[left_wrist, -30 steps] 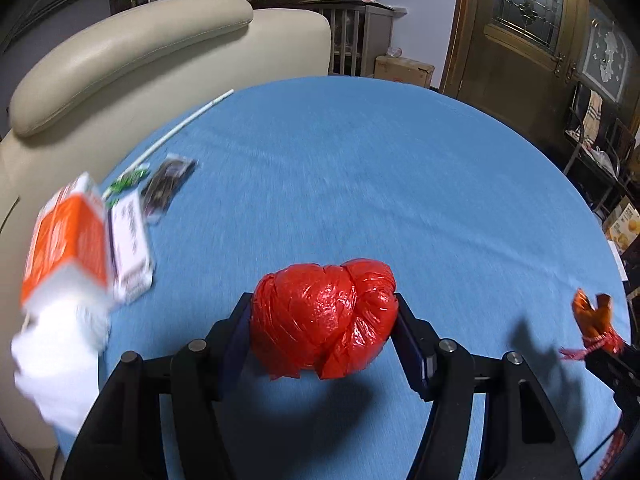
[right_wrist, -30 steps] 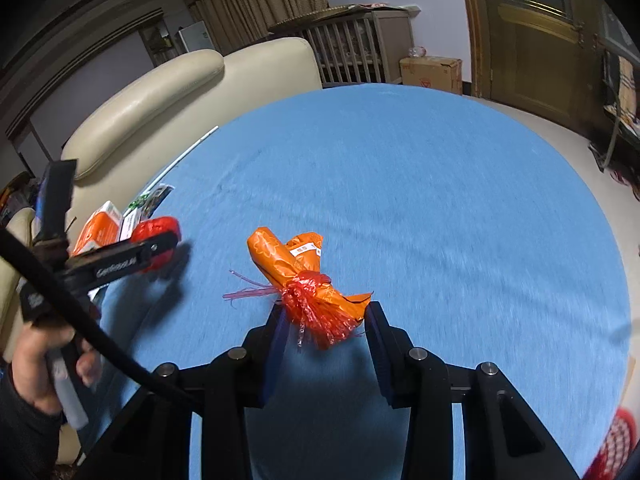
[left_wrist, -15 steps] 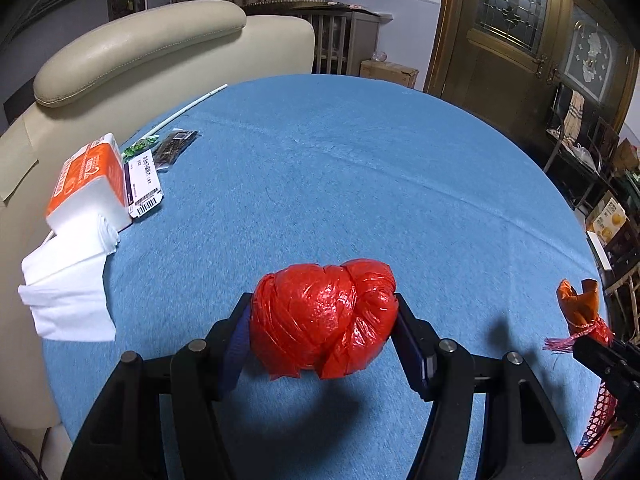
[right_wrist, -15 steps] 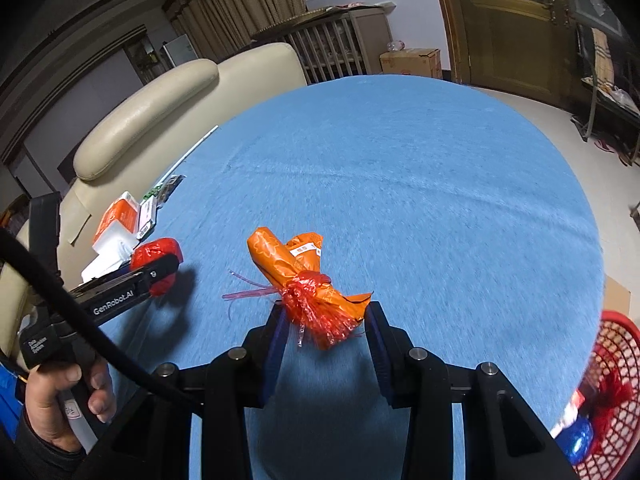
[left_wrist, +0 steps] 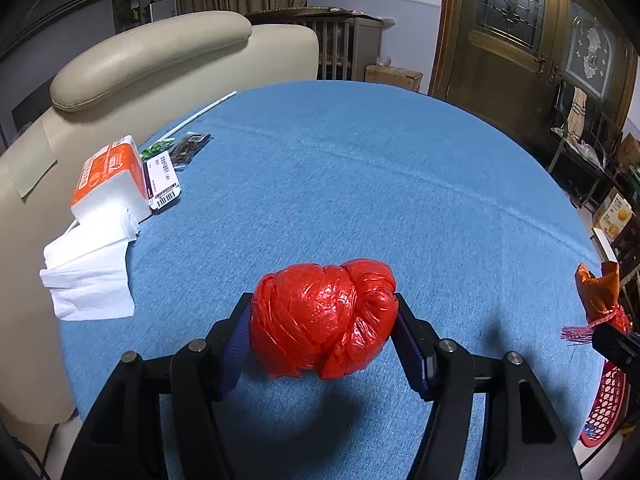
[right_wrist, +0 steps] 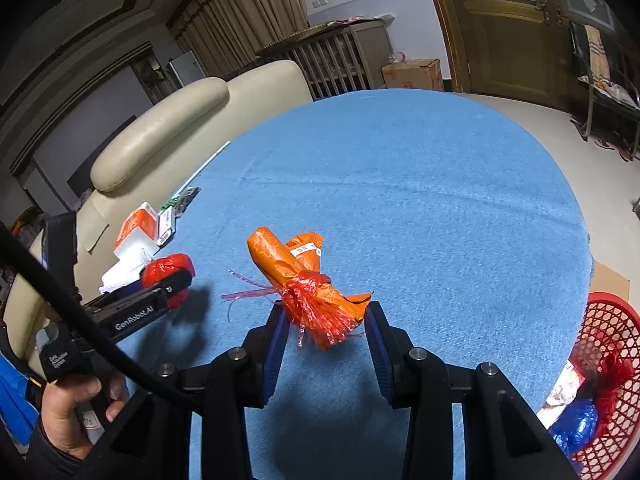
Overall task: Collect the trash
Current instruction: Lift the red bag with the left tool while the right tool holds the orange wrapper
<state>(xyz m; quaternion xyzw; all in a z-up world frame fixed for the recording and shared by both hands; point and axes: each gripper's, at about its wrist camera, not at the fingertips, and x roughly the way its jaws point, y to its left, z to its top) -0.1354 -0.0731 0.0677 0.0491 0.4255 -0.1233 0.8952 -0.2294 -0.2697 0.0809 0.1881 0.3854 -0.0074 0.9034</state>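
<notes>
Two bundles: one in each gripper, both held above the blue table (left_wrist: 360,168).
Left gripper (left_wrist: 323,330): fingers clamped on the sides of a red plastic ball (left_wrist: 323,318), a knotted bag wound into a rounded lump.
Right gripper (right_wrist: 325,322): fingers close together, pinching an orange packet (right_wrist: 292,264) at its tied waist, where red ribbon (right_wrist: 316,304) frays out.
Handling, red plastic ball: probably light and soft; the glossy film looks slippery and gives under pressure, so a hold across the widest part seems safest.
Handling, orange packet: likely light and crinkly; the tied neck appears the firmest place to grip, since the loose ends would fold.
Basket (right_wrist: 612,380): red mesh, beside the table edge at lower right of the right wrist view, already holding a blue bundle and other scraps.
Remaining on table: tissue pack (left_wrist: 110,178), loose tissue (left_wrist: 90,276), small wrappers and a thin white stick at the far left edge.
Risk: thin film may slip if the grip loosens.
</notes>
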